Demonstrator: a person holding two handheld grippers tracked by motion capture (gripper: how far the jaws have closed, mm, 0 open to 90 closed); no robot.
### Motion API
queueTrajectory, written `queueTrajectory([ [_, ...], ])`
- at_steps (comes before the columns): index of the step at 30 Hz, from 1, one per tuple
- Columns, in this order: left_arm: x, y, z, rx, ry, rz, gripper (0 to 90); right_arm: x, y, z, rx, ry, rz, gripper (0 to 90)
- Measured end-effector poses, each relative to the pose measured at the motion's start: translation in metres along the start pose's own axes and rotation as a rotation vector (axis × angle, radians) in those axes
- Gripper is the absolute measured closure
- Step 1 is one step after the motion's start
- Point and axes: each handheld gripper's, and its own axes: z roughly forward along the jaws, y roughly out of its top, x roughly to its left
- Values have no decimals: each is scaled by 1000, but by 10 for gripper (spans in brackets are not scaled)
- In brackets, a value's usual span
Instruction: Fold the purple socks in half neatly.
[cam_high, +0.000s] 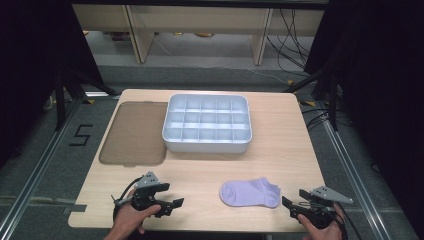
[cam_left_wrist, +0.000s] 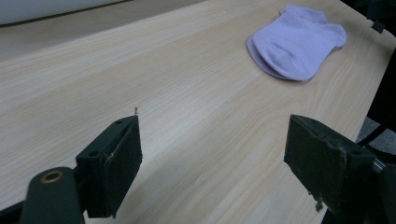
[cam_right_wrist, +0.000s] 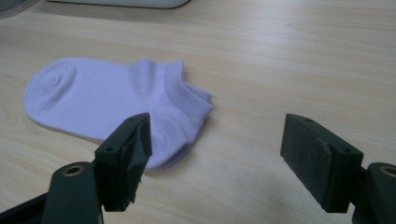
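lilac socks (cam_high: 251, 193) flat on the table (cam_high: 210, 172), near front edge, between both grippers, a stacked pair by the look of the doubled edges. soft, light, floppy, likely to sag and drape if lifted; no breakage risk. right gripper (cam_high: 291, 205) jaws spread, empty, just beside the cuff end. left gripper (cam_high: 175, 204) jaws spread, empty, well apart from the toe. best pinch probably at cuff, through both layers. divided tray (cam_high: 206, 146) farther back.
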Motion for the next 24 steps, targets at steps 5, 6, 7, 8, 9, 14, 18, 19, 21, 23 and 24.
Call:
queueTrajectory([
  [5, -8, 12, 17, 1, -11, 18, 188, -1, 0, 0, -8, -7, -31, 260],
  [6, -9, 15, 20, 2, -23, 21, 193, -1, 1, 0, -9, -8, -32, 260],
  [7, -9, 18, 24, 11, -25, 33, 199, -2, 1, 0, -10, -8, -33, 260],
  [8, -10, 20, 28, 9, -25, 39, 206, -1, 1, 0, -3, 1, -21, 260],
  [9, -11, 23, 32, 8, -19, 39, 213, -1, 1, 0, 1, 14, -13, 260],
  [14, -17, 32, 53, 32, -52, 43, 267, 1, 0, -2, 6, 5, 24, 260],
  [18, -24, 37, 66, 51, -72, 64, 304, 0, -1, -2, -7, -3, 11, 260],
  [19, -25, 38, 69, 54, -75, 65, 314, -3, 0, -2, -10, -6, -28, 260],
  [21, -30, 40, 74, 57, -70, 83, 354, -3, -1, -1, -9, -6, -27, 260],
  [23, -34, 42, 81, 59, -70, 106, 378, -4, -1, -1, -9, -5, -29, 260],
  [24, -36, 43, 84, 57, -75, 108, 388, -4, -1, -1, -7, -4, -28, 260],
])
